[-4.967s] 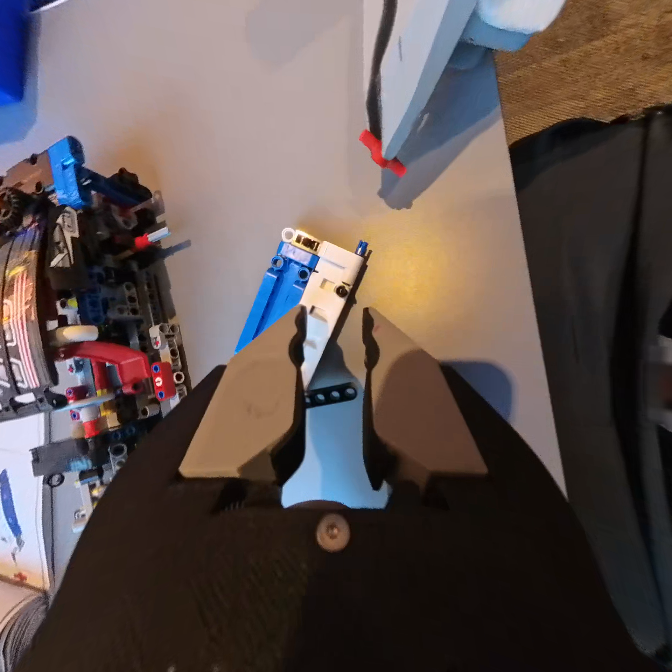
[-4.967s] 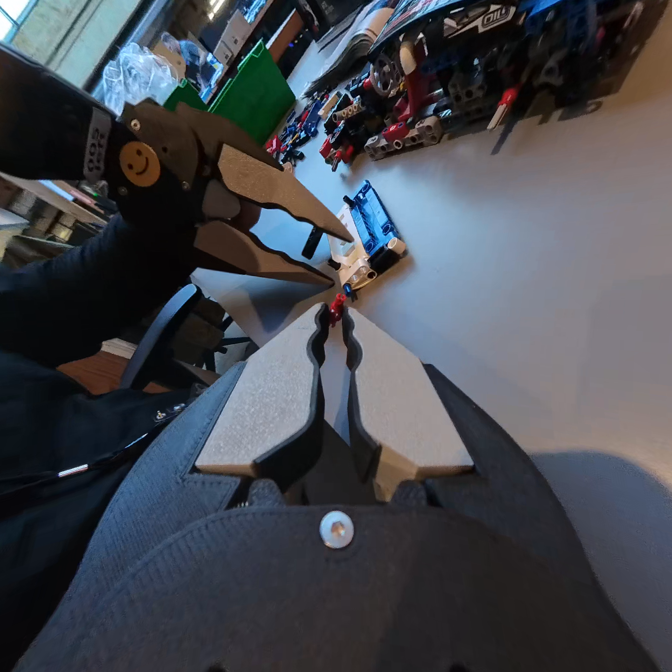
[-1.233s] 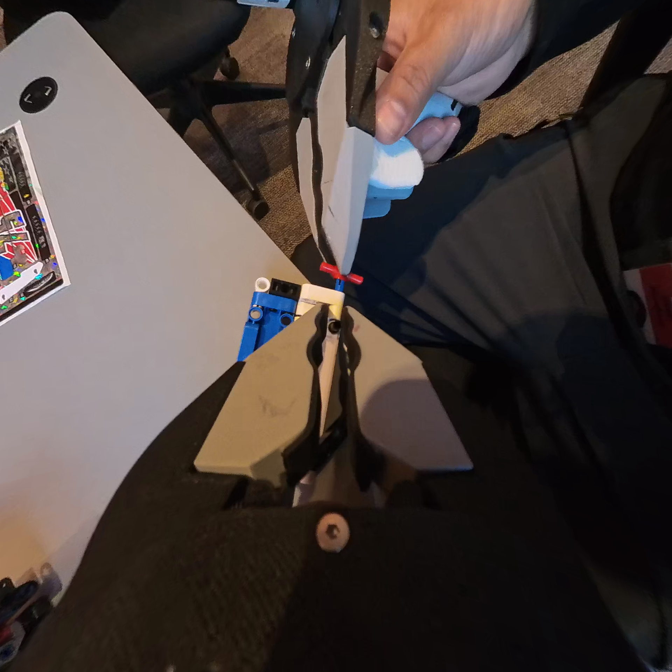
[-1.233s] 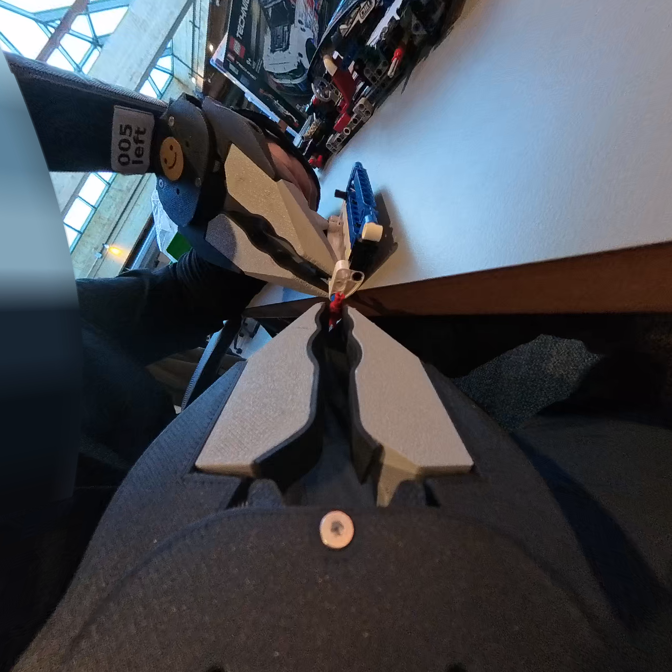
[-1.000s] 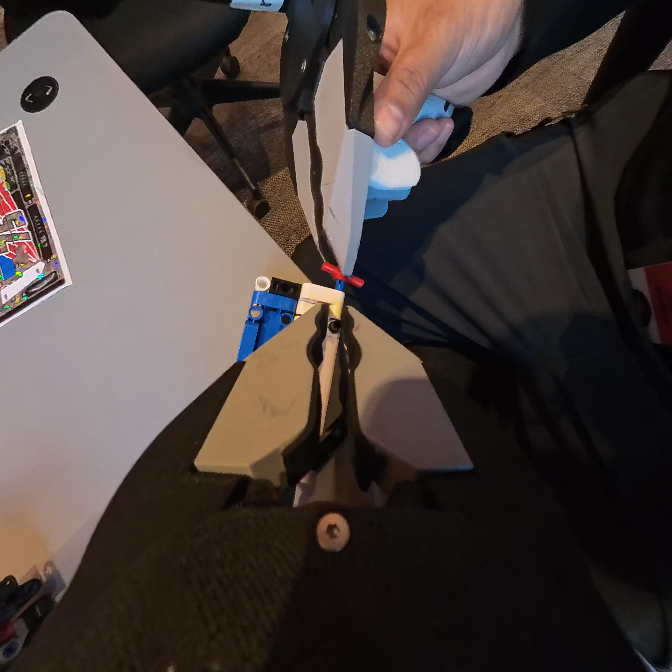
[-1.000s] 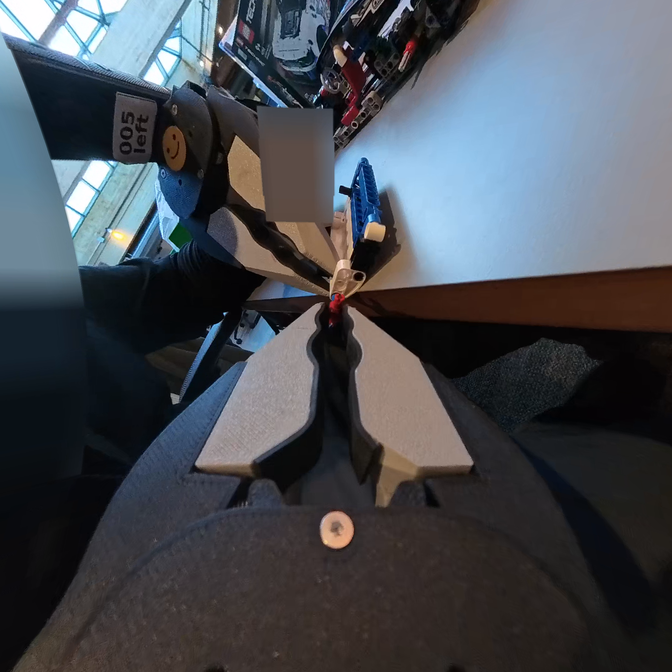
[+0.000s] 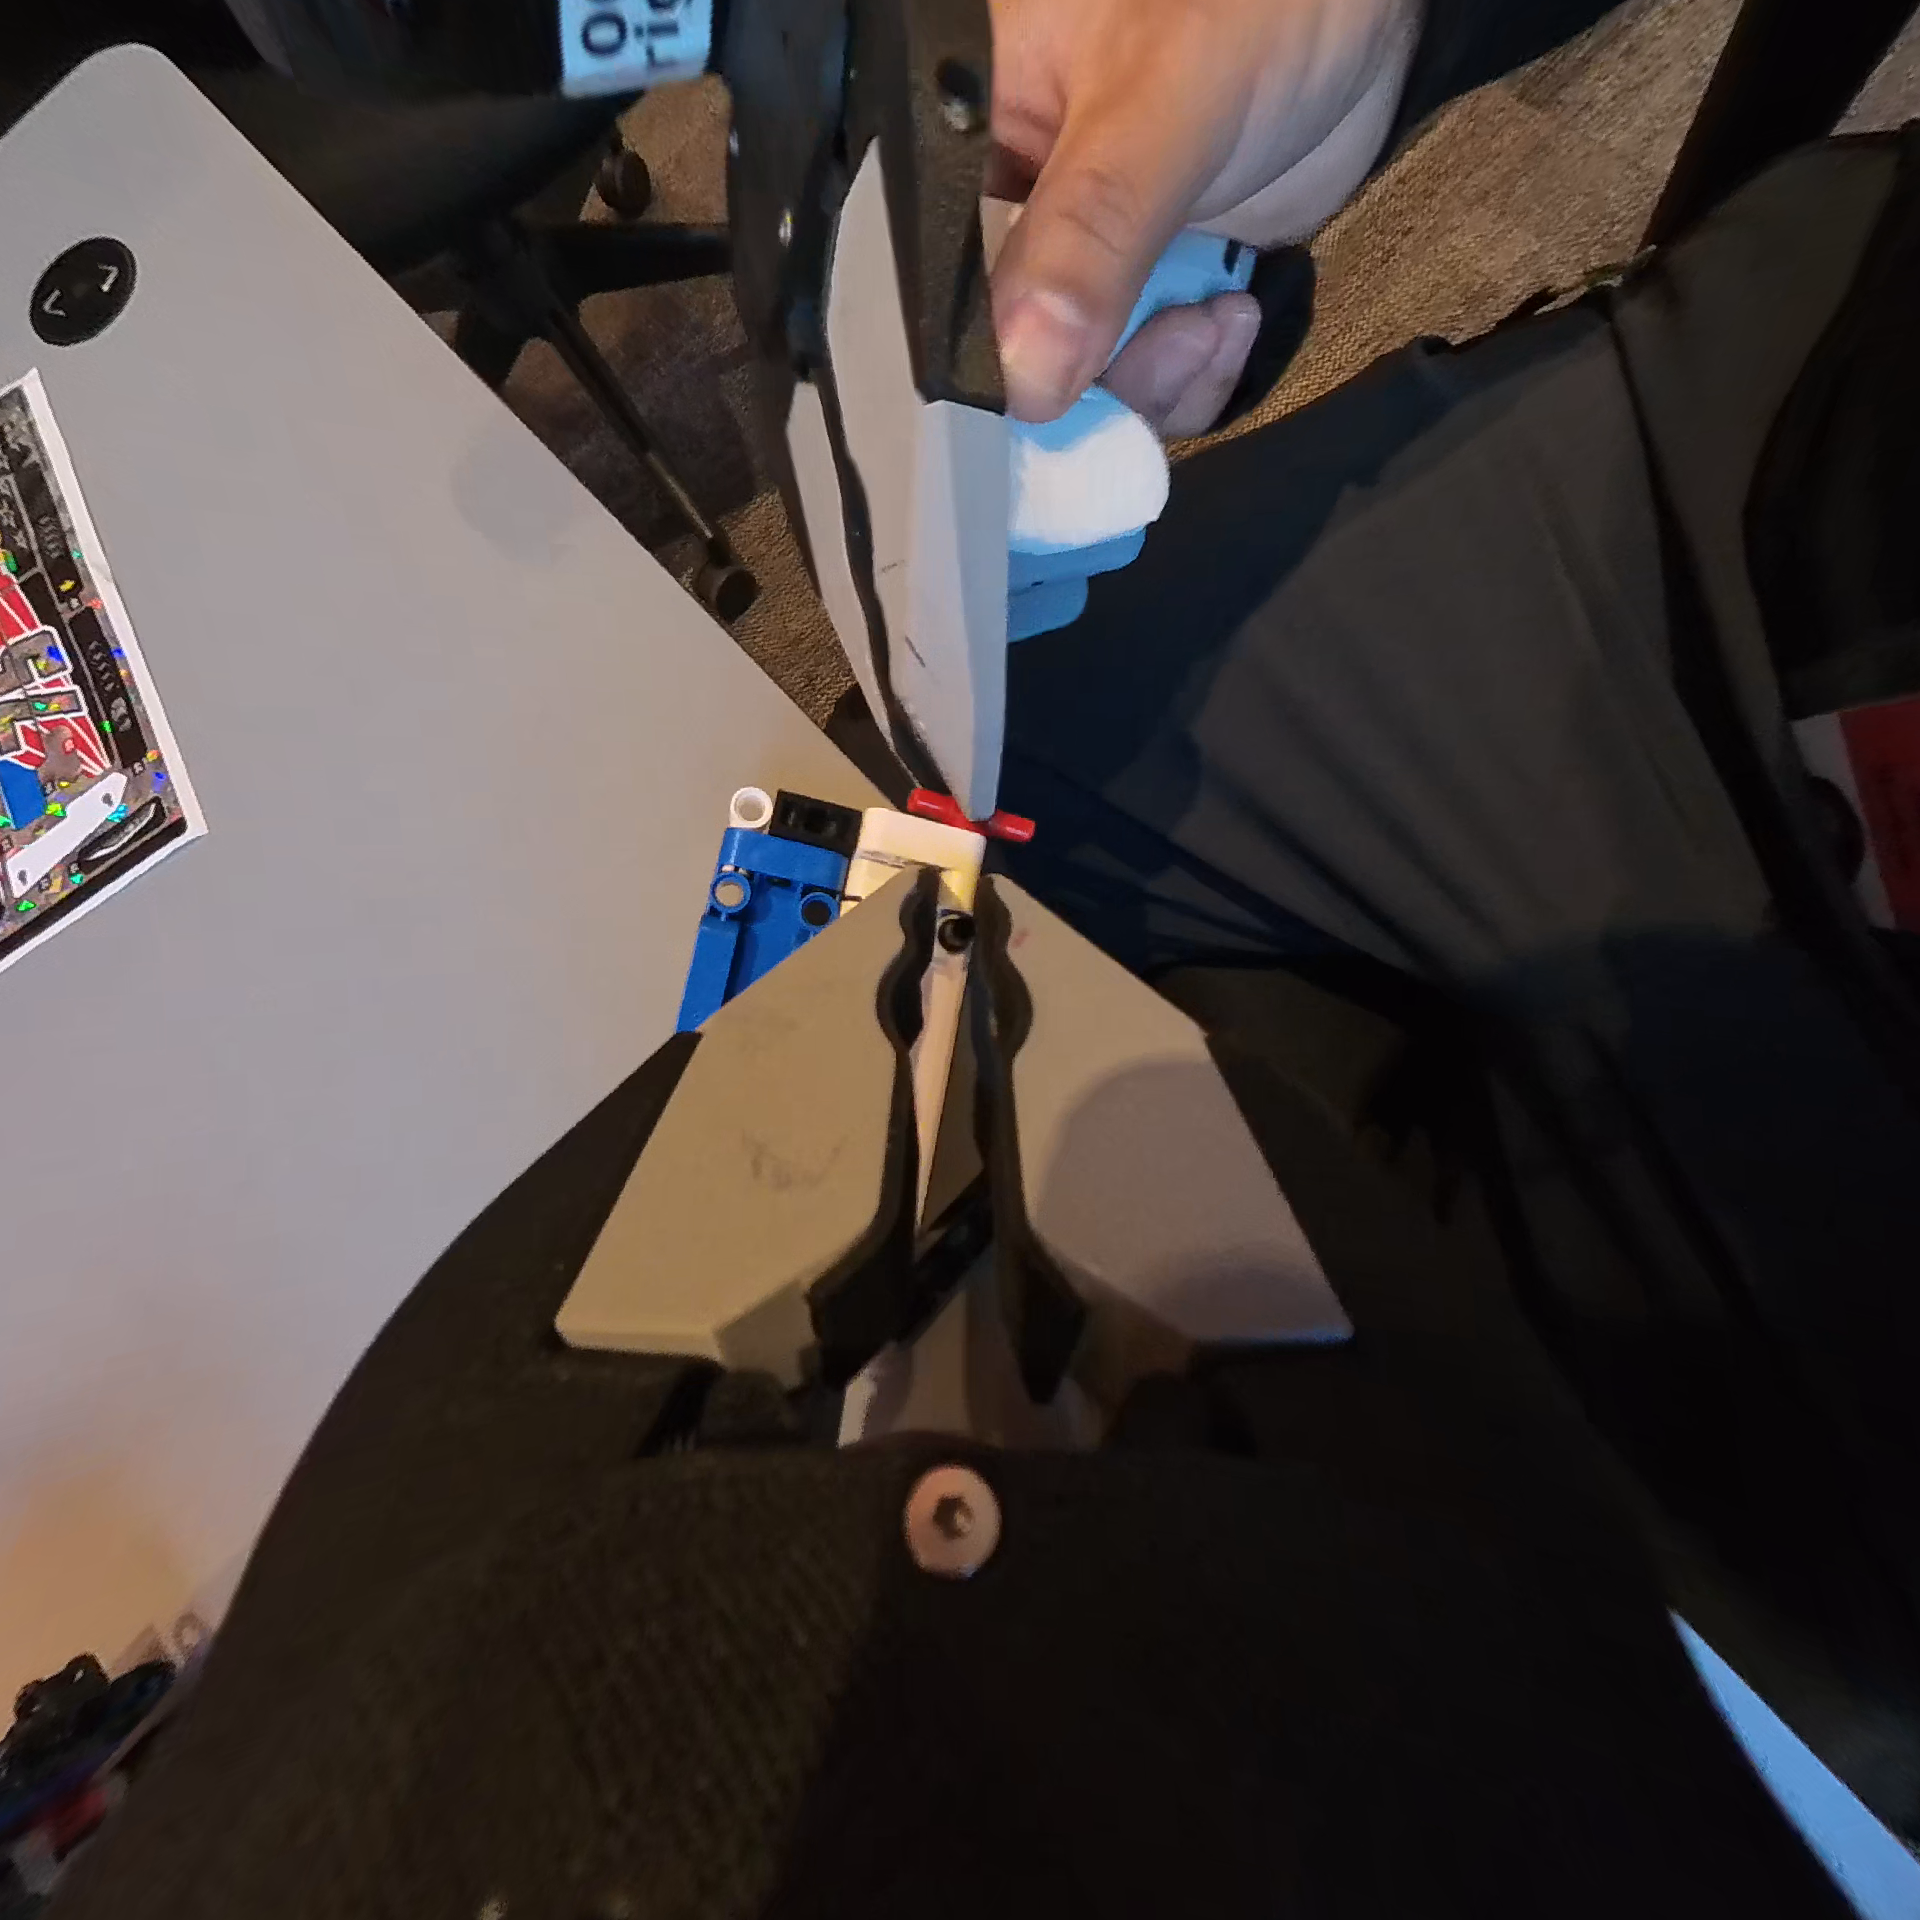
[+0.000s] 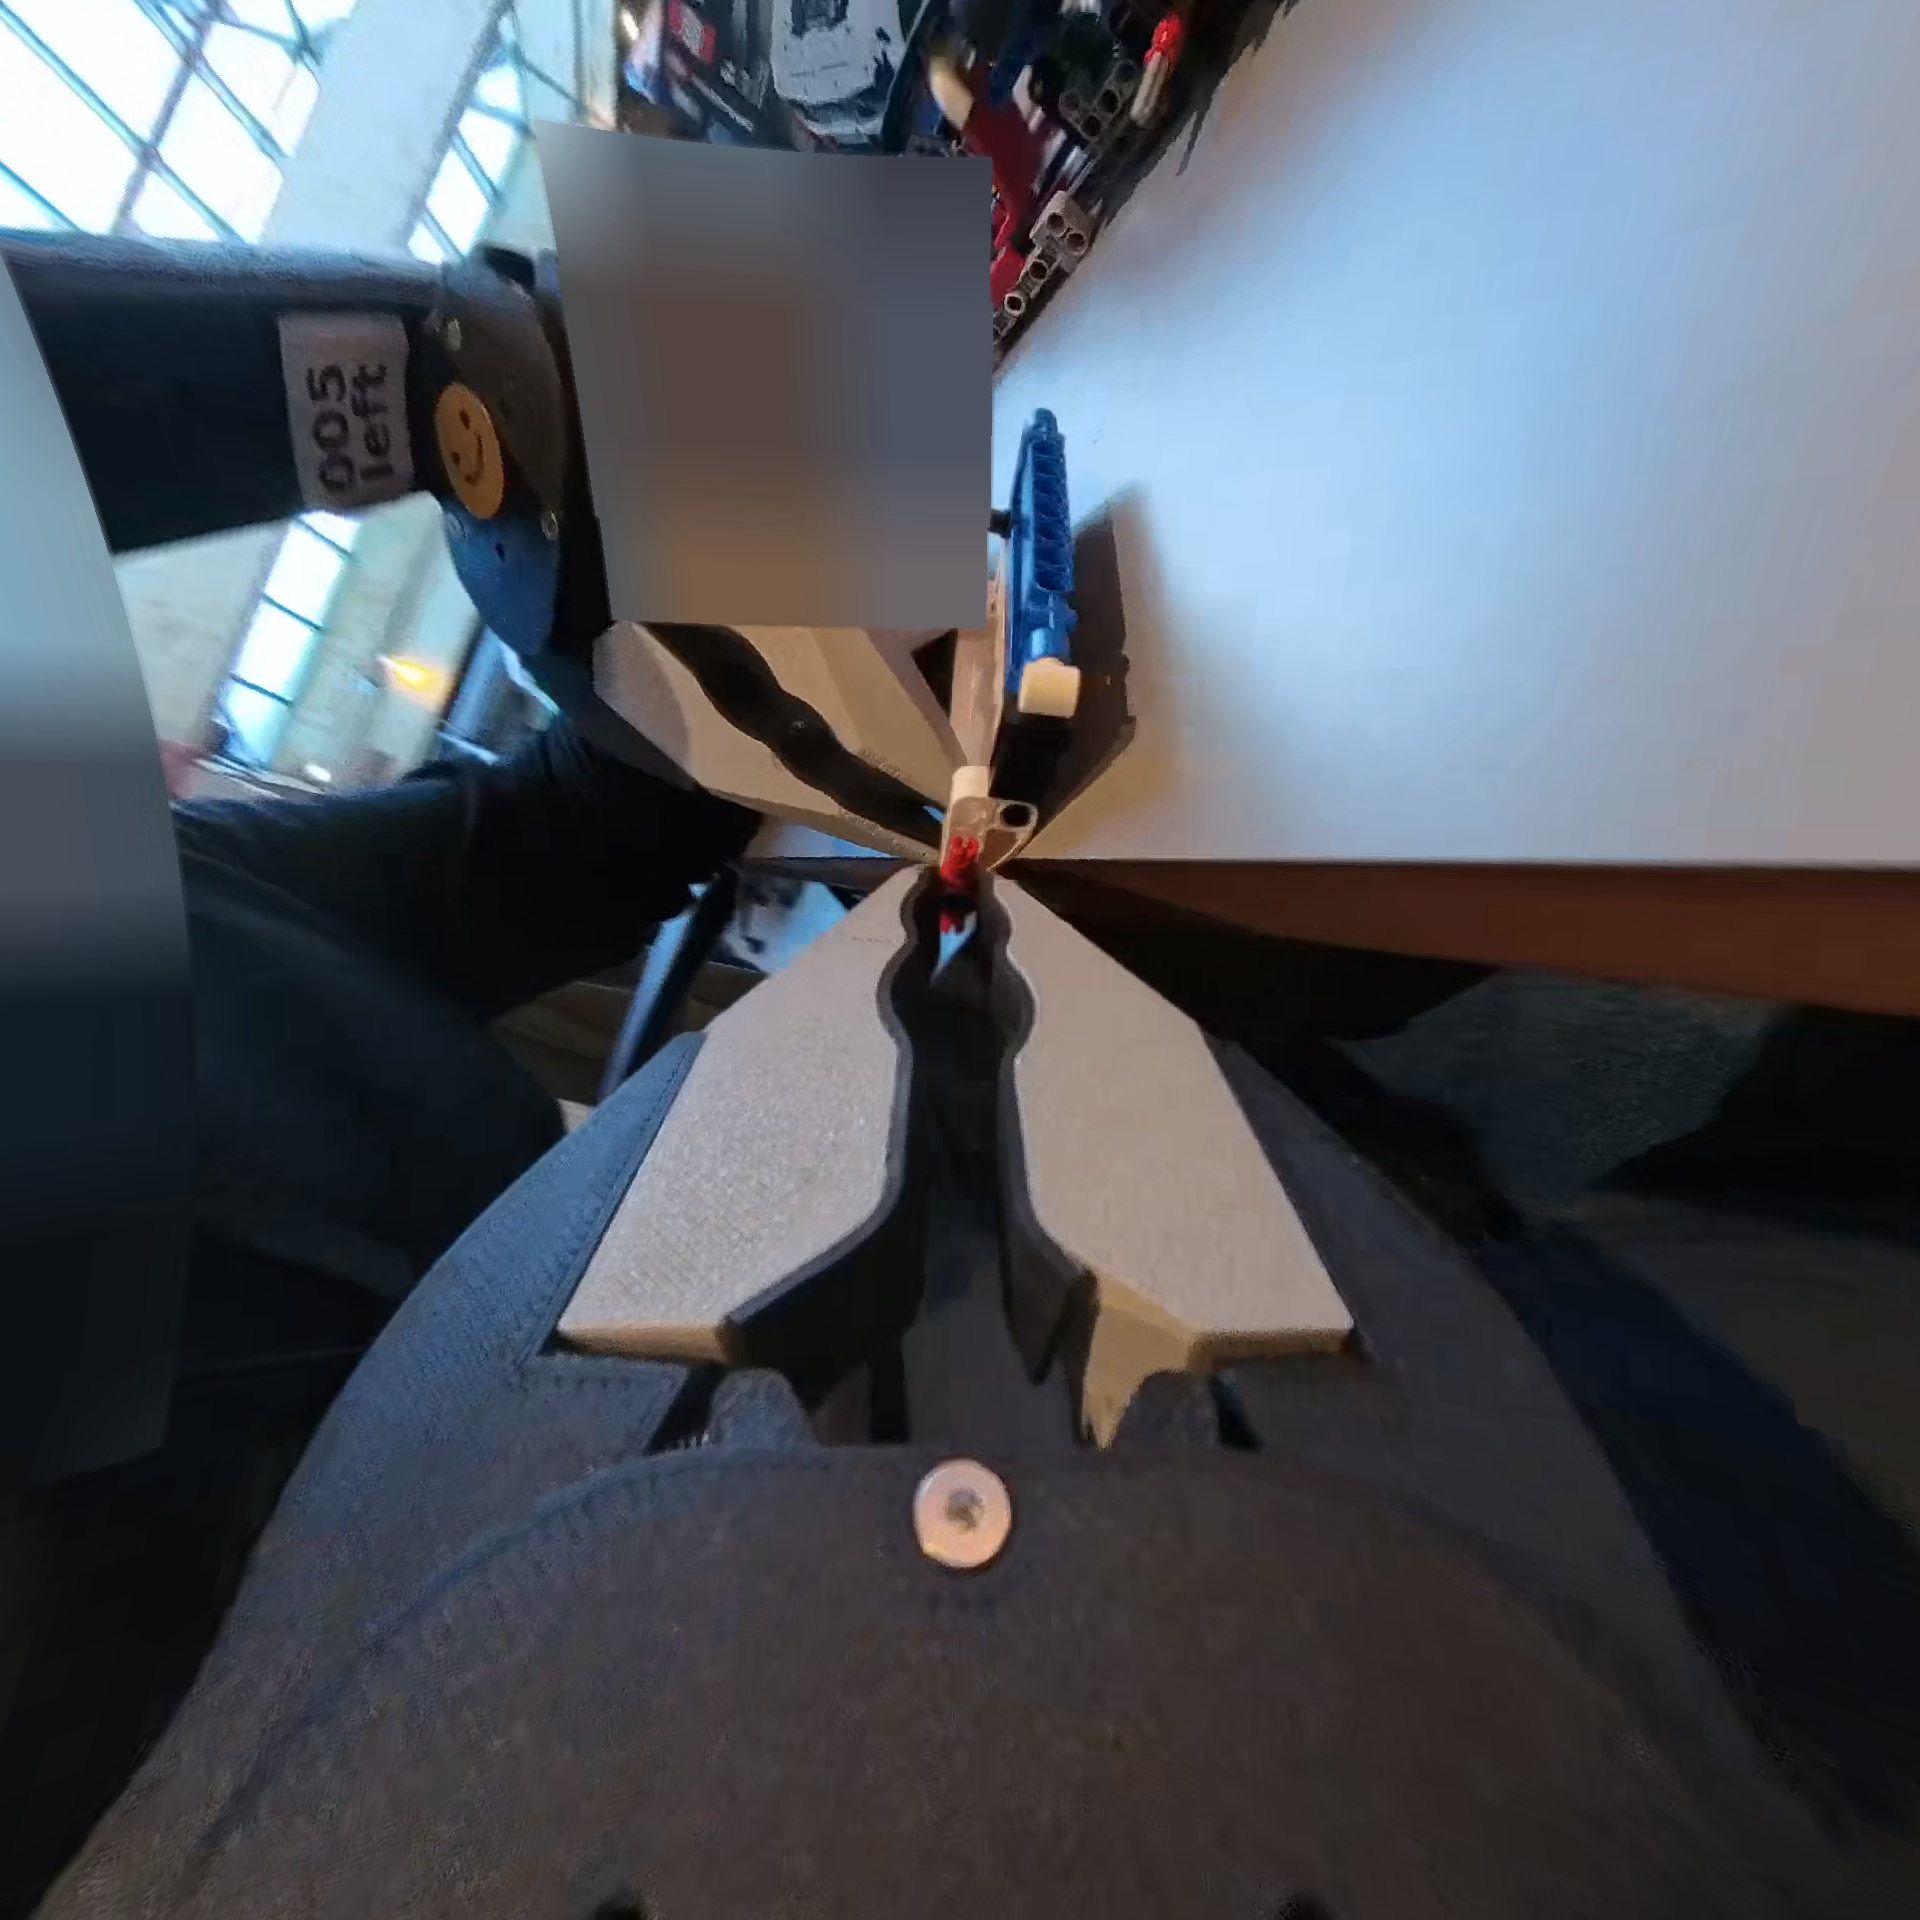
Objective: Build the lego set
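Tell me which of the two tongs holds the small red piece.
The right tongs, reaching in from above in the left wrist view, pinch the small red pin. The left tongs instead clamp the white panel of the blue-and-white assembly.

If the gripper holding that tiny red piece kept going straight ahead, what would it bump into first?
Most likely the white end of the blue-and-white lego assembly, directly ahead of the right gripper and its red pin. The pin looks nearly touching it; the exact gap is unclear.

An office: grey desk (image 7: 364, 727), castored chair base (image 7: 644, 416), brown carpet (image 7: 1507, 208), tall windows (image 8: 156, 135).
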`<action>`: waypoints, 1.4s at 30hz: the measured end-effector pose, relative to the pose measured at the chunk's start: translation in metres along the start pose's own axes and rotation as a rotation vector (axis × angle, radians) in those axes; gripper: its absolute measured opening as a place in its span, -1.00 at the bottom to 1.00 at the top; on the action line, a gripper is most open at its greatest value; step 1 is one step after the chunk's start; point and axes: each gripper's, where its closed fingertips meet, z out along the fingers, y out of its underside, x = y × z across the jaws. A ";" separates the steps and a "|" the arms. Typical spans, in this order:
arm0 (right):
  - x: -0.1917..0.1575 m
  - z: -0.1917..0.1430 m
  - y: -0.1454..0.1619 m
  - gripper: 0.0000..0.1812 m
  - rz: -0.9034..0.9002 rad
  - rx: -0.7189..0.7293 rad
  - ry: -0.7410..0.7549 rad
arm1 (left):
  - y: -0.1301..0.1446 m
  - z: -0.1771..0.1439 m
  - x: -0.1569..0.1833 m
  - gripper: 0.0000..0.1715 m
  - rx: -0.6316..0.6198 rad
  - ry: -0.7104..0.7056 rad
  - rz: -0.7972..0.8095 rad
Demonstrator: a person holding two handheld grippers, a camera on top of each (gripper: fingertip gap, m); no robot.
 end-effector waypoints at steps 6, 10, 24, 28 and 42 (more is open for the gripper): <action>-0.001 -0.002 0.002 -0.95 -0.159 -0.006 0.075 | -0.002 0.001 0.003 -0.94 0.005 0.024 -0.027; -0.001 -0.001 0.002 -0.95 -0.286 -0.017 0.166 | -0.002 0.000 0.003 -0.94 0.004 0.036 -0.054; -0.006 0.015 0.002 -0.96 -1.048 -0.181 0.612 | 0.009 -0.015 0.011 -0.94 -0.050 0.189 -0.229; -0.020 0.028 0.010 -0.94 -1.138 -0.210 0.581 | 0.014 -0.028 0.023 -0.92 -0.082 0.250 -0.220; -0.039 0.004 -0.009 -0.64 -1.013 -0.165 0.280 | 0.049 -0.161 0.077 -0.55 -0.080 -0.213 -0.513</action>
